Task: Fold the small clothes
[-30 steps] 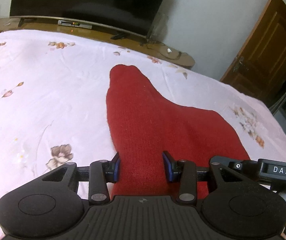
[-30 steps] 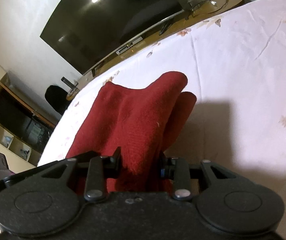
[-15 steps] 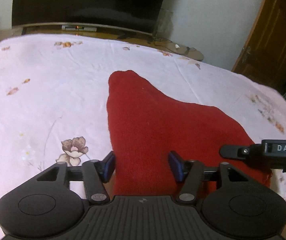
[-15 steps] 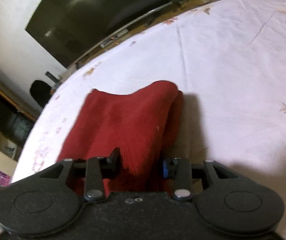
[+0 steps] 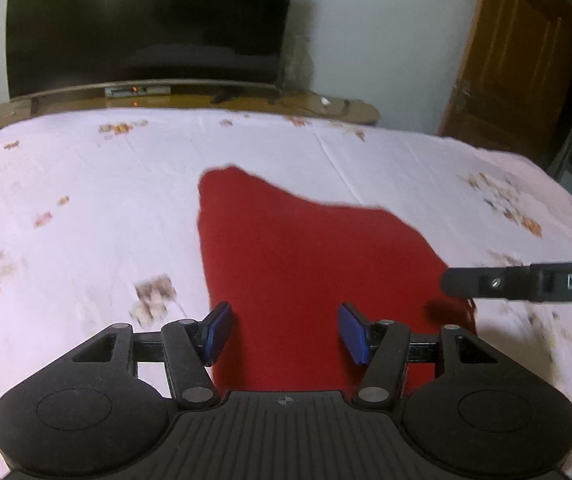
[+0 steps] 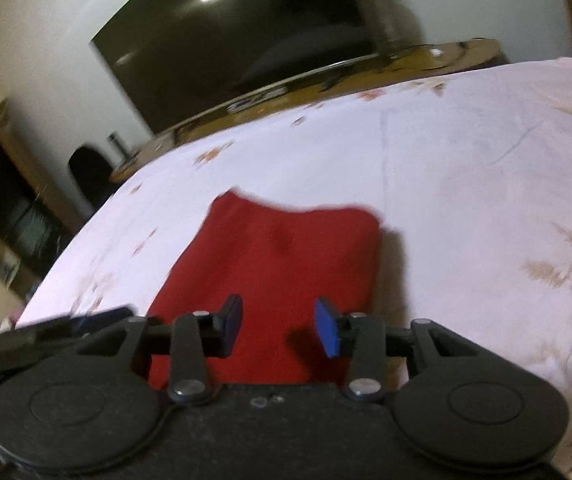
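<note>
Both hand-held grippers, left point(image 5: 283, 334) and right point(image 6: 277, 330), are seen open and empty right over the near edge of the red cloth point(image 5: 306, 264), which stretches away toward the TV point(image 5: 145, 24).

One red knitted garment point(image 5: 310, 256) lies on the bed point(image 5: 85, 184), and that is the only piece of clothing in view. One bed, one flowered sheet over it. Two grippers are up: the left gripper point(image 5: 283, 334) with two blue pads, the right gripper point(image 6: 277, 326) with two blue pads as well. One television point(image 5: 145, 20) on the far wall, one wooden stand point(image 5: 205, 101) under it, one brown door point(image 5: 514, 52) off to the side.
</note>
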### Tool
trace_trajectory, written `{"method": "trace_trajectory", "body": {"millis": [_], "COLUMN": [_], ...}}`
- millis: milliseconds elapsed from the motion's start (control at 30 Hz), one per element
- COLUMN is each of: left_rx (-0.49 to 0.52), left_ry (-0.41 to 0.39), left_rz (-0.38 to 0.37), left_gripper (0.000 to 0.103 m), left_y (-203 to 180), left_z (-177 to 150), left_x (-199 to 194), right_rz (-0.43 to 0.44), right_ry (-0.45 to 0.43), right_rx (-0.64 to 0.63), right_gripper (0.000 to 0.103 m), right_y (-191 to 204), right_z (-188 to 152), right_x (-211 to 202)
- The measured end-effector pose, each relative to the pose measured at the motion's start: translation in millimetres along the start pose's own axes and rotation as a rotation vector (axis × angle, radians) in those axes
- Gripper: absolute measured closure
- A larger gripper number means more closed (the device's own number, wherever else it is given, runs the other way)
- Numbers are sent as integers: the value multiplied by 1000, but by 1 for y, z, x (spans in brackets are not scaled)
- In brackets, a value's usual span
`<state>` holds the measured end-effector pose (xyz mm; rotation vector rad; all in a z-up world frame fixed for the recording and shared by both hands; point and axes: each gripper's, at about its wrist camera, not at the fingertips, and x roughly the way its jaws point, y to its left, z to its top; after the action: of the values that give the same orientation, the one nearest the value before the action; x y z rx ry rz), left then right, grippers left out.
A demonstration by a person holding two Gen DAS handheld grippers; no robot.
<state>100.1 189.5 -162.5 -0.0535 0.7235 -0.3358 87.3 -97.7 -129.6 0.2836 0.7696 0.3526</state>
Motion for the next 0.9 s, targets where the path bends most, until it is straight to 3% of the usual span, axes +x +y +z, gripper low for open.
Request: {"method": "trace_trajectory", "body": {"millis": [67, 133, 267, 400, 467, 667, 900], "left_rx": [-4, -9, -19, -34, -31, -58, -30], "left_ry": [33, 52, 61, 62, 50, 86, 86], "left_rz": [3, 20, 41, 51, 53, 75, 107], "left_gripper": [45, 45, 45, 45, 45, 44, 44], "left_y": [-1, -2, -2, -6, -8, -11, -19], "left_z": [-12, -21, -32, -24, -20, -30, -38], "left_x": [5, 13, 22, 13, 5, 1, 5], "right_rz": [12, -53, -138, -132, -106, -74, -115], "right_ry": [25, 56, 99, 100, 72, 57, 98], "right_rx": [-12, -44, -10, 2, -9, -53, -46], "right_gripper": [64, 67, 95, 90, 74, 74, 78], "right_y": [6, 5, -19, -18, -8, 15, 7], "right_z": [-12, -22, -24, -22, -23, -44, -65], "right_x": [1, 14, 42, 39, 26, -1, 6]}}
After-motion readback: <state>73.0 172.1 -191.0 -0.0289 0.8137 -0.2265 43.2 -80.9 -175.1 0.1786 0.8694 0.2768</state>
